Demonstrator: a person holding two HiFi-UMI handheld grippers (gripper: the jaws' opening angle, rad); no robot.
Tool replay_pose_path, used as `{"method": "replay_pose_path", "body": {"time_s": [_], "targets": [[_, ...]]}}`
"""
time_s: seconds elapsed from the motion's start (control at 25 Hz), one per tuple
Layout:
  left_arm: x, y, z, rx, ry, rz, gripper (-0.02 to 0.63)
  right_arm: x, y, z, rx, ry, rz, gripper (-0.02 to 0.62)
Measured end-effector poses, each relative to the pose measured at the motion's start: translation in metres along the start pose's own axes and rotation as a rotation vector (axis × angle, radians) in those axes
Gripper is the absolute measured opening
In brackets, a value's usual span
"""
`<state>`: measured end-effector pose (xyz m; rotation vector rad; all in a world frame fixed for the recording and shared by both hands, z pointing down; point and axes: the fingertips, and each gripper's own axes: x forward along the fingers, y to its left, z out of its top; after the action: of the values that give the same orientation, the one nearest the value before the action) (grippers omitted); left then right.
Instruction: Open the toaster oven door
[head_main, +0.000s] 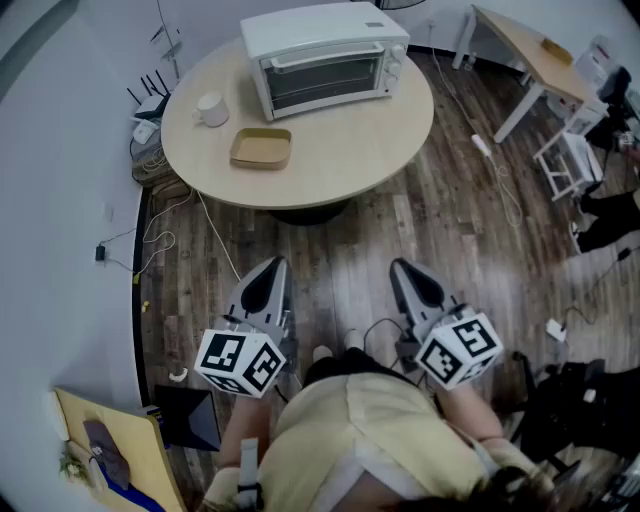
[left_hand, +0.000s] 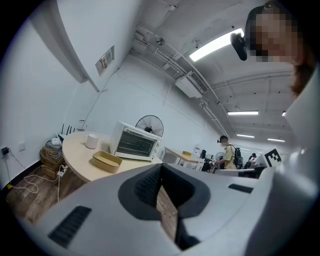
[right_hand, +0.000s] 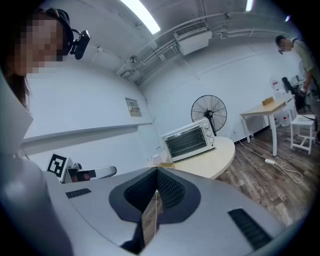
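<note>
A white toaster oven (head_main: 325, 55) stands at the far side of a round beige table (head_main: 370, 150), its glass door closed with the handle along the top edge. It also shows in the left gripper view as the toaster oven (left_hand: 135, 141) and in the right gripper view as the toaster oven (right_hand: 190, 139). My left gripper (head_main: 272, 272) and right gripper (head_main: 405, 272) hover low over the wooden floor near my body, well short of the table. Both are shut with nothing between the jaws.
On the table sit a tan shallow tray (head_main: 261, 148) and a white cup (head_main: 211, 108). Cables and a router (head_main: 150, 105) lie by the left wall. A second table (head_main: 530, 50) and white chair (head_main: 575, 160) stand to the right. A person (left_hand: 227, 152) stands far off.
</note>
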<state>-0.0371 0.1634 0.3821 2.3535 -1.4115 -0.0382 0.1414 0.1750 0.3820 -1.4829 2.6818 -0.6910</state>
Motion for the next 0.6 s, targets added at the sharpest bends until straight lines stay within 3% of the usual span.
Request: {"method": "replay_pose_path", "body": {"time_s": [0.6], "targets": [[0.001,-0.010,-0.010,0.004,-0.020,0.012,0.003,0.007,-0.017,-0.011,0.112,0.010,0.021,0.002]]}}
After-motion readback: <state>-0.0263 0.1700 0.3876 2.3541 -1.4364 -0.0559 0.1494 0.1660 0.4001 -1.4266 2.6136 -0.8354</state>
